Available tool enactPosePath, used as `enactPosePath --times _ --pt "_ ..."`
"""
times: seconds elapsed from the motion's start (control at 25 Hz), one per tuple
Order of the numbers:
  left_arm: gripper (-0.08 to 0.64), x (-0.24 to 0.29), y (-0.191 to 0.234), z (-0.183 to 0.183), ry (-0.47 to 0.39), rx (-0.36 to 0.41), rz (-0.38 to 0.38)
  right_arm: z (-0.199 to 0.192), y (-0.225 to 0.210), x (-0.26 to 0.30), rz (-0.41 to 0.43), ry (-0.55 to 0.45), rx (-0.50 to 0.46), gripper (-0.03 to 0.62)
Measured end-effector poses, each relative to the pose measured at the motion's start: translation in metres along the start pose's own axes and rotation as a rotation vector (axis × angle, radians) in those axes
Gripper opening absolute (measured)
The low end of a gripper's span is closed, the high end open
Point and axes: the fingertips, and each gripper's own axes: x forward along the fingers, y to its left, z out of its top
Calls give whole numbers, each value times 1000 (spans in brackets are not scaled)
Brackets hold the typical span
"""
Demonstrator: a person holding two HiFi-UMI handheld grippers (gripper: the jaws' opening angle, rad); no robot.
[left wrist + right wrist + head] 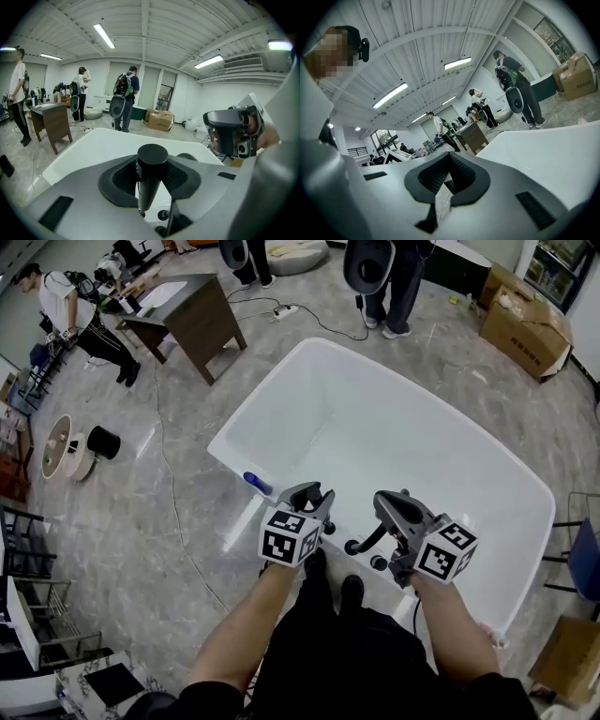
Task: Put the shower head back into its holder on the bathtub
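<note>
Bathtub (375,427), white and long, takes up the middle of the head view, and its near rim runs just under both tools. The left tool (312,495) hangs over that rim towards the left. Its jaws stand part-way closed and grip the shower head (152,161), a black handle with a round flat end. The right tool (392,507) sits close beside it on the right. In the right gripper view its pads are drawn together at the tips with nothing between them. In the left gripper view the shower head's long axis runs steeply up and down. The broad end faces the camera, the thin end points down at the rim, and a fine beaded line runs along its left side. The coming move turns on the small black fittings (354,547) on the rim. In the head view they lie between the two tools and a little nearer the person. In the left gripper view one of them shows just below and slightly right of the handle's thin end. The holder is probably among them, though which one cannot be told. The left tool carries the part and is just above them, so the seating looks to be a short drop along the handle's own axis.
</note>
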Motion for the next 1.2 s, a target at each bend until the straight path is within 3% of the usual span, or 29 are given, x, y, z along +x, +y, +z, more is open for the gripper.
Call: enactPosePath --times 0.72,1.2 --pt "135 37 -1 -65 164 -5 -27 -11 -15 -3 -24 28 24 17" --pt "135 62 10 -119 259 -45 -5 -29 -18 -5 -30 111 6 17"
